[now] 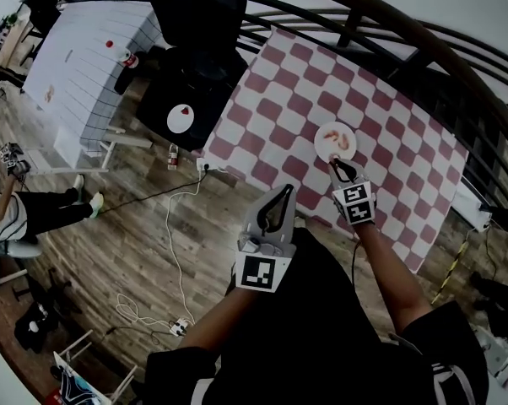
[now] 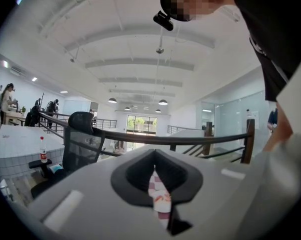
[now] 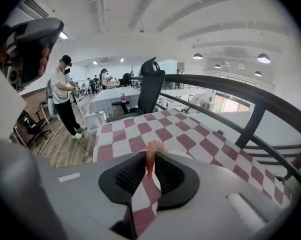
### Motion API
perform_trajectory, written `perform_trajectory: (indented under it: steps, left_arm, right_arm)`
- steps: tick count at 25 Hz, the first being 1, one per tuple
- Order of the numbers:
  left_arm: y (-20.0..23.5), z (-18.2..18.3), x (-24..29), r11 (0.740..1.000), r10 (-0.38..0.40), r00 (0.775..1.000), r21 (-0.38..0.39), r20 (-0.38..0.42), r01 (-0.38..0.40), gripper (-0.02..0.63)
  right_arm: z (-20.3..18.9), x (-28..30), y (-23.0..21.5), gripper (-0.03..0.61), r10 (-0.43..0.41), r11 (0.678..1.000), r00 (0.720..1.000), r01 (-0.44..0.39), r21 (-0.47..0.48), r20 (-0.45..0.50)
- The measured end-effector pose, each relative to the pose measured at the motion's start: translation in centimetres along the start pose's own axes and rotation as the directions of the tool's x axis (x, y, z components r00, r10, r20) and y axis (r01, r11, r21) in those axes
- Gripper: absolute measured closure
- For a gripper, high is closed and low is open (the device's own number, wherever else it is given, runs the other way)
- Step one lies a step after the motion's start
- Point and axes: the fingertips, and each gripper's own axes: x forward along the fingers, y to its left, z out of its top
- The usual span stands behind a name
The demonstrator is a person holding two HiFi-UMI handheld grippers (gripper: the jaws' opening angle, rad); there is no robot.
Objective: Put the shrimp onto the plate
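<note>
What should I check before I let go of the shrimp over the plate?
1. Grip: the held shrimp is clamped in the right gripper: ok.
2. Aim: the right gripper's tips reach only the near rim of the plate: not ok.
3. Room: there is bare plate beside the plated shrimp: ok.
4. Other side: the left gripper is shut, empty and back from the plate: ok.
5. Height above the plate: cannot tell.
</note>
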Motion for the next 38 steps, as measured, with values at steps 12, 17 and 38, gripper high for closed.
perform_trajectory:
  steps: [12, 17, 38]
  left_arm:
    - [-0.1, -0.6, 0.9, 0.999, 0.03, 0.999, -0.031, -0.031, -0.031, 0.604]
    - [0.3, -0.3, 2.1, 0.998, 0.051, 0.998, -0.042, -0.024, -0.052, 0.604]
    - [0.8, -2.9, 1.6, 0.991, 0.129, 0.988, -0.036, -0.08, -0.132, 0.604]
  right_arm:
    - [-3.5, 5.3, -2.8, 0.522, 0.009, 1.0, 0.994, -0.008, 0.008, -0.11]
    - [-4.5, 7.3, -3.6, 0.521, 0.001, 1.0, 0.99, -0.004, -0.017, -0.138]
    - [-7.8, 12.5, -3.8, 0.518, 0.08, 0.989, 0.96, -0.11, -0.098, -0.268]
